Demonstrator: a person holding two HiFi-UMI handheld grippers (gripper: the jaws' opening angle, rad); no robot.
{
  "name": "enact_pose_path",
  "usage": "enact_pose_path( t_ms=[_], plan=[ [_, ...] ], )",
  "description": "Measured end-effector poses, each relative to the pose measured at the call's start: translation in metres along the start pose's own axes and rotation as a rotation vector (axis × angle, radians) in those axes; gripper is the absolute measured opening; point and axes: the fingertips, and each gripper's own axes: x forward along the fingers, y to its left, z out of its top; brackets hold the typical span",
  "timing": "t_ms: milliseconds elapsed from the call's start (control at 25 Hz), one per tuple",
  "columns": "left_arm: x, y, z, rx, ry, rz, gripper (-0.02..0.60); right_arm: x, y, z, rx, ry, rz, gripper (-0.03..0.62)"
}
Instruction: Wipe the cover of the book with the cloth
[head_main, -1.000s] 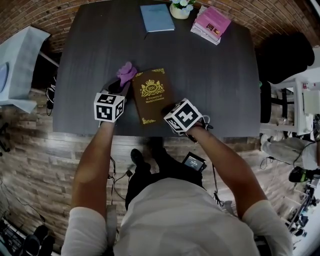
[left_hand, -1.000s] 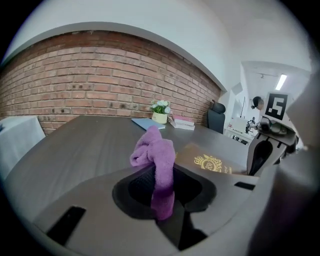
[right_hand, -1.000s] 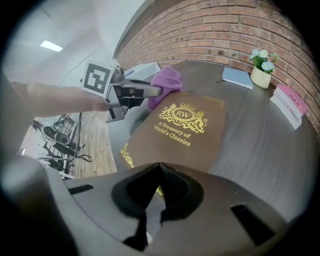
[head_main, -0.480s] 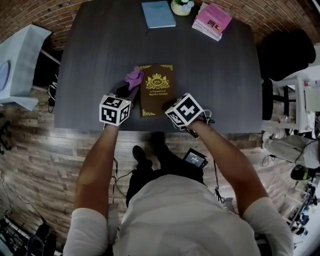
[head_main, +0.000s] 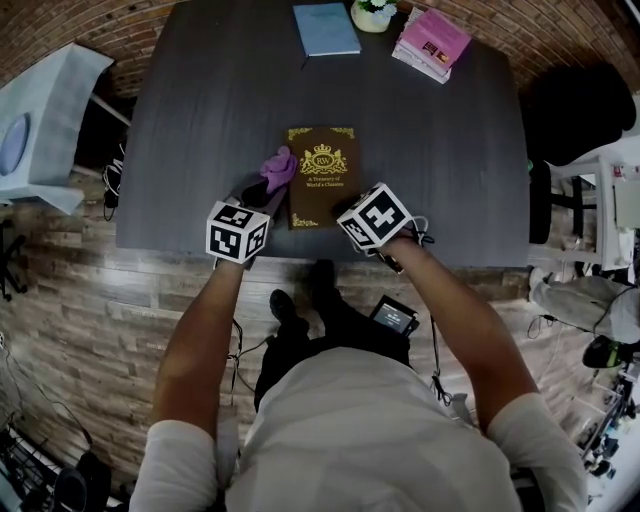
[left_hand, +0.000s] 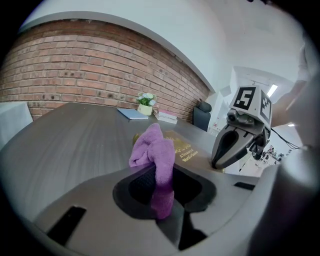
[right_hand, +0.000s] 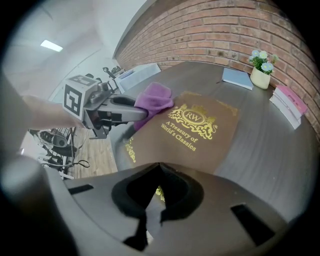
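A brown book (head_main: 324, 172) with gold lettering lies flat near the front edge of the dark table (head_main: 200, 100). My left gripper (head_main: 262, 192) is shut on a purple cloth (head_main: 279, 167), which touches the book's left edge. In the left gripper view the cloth (left_hand: 156, 155) hangs bunched between the jaws of that gripper (left_hand: 162, 186), with the book (left_hand: 184, 148) just beyond. My right gripper (head_main: 350, 212) is shut with nothing seen between its jaws, at the book's near right corner. In the right gripper view this gripper (right_hand: 152, 197) points over the cover (right_hand: 187, 131) toward the cloth (right_hand: 154, 100).
At the table's far edge lie a blue notebook (head_main: 326, 28), a small flower pot (head_main: 372, 14) and a stack of pink books (head_main: 432, 42). A black chair (head_main: 575, 110) stands at the right. A white table (head_main: 45, 110) stands at the left.
My left gripper has carried the cloth from beside the book's far left corner to its left edge. The right gripper has stayed at the near right corner.
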Motion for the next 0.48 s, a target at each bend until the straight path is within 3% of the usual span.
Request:
enact_pose_path(
  t_ms=[480],
  plan=[
    [-0.023,-0.025,-0.028,-0.054,0.002,-0.017,0.089,0.001,0.000,0.000,-0.002,-0.013,-0.016,0.014]
  ],
)
